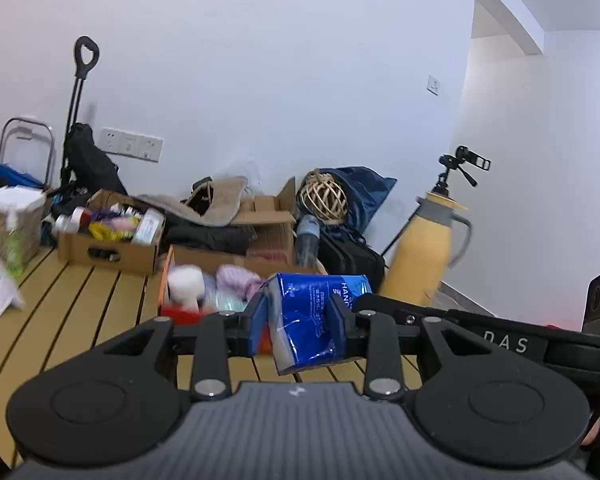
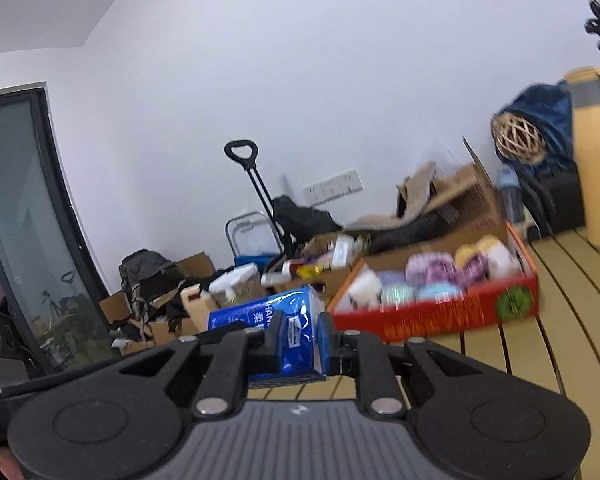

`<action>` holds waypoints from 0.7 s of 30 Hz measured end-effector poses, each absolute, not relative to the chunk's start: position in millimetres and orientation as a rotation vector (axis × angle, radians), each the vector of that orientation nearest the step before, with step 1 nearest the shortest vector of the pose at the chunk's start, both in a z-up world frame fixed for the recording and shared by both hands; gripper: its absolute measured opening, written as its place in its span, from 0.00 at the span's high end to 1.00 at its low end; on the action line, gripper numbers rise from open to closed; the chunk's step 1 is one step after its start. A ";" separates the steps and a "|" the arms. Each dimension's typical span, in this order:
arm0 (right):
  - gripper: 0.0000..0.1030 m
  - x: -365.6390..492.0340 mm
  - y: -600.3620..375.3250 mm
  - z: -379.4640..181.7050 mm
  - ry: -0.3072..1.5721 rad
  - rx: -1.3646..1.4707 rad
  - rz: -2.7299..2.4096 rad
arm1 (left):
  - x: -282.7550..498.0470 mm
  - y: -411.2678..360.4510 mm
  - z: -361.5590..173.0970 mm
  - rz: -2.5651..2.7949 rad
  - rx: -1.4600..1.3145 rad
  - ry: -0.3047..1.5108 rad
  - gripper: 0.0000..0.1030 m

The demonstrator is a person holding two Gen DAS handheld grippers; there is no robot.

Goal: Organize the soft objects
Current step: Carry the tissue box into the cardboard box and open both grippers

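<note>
Left gripper (image 1: 300, 320) and right gripper (image 2: 298, 344) each clamp blue tissue pack (image 1: 314, 312), frame centre; best kept level toward red box (image 2: 440, 316), grips steady.

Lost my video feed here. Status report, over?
Left gripper and right gripper both shut on blue tissue pack, held above the slatted table. Red box of soft items ahead. Path clear.
</note>
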State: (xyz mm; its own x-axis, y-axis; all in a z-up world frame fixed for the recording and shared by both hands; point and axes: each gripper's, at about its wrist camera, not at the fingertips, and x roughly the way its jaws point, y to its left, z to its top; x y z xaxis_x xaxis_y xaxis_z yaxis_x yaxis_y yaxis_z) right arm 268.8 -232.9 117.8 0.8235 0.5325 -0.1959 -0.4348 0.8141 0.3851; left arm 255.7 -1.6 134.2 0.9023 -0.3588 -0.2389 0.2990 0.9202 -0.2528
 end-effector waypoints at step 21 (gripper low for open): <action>0.84 556.8 -208.6 13.6 0.646 0.292 0.414 | 513.1 30.0 35.8 -0.246 -0.166 0.608 0.61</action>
State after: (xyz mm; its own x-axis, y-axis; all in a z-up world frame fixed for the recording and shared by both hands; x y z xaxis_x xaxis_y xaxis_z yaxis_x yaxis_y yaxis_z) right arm 556.8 -208.6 13.6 0.7221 0.4579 -0.5185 -0.2800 0.8789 0.3863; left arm 513.1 30.0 35.8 0.7931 -0.2761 -0.5429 0.1790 0.9576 -0.2255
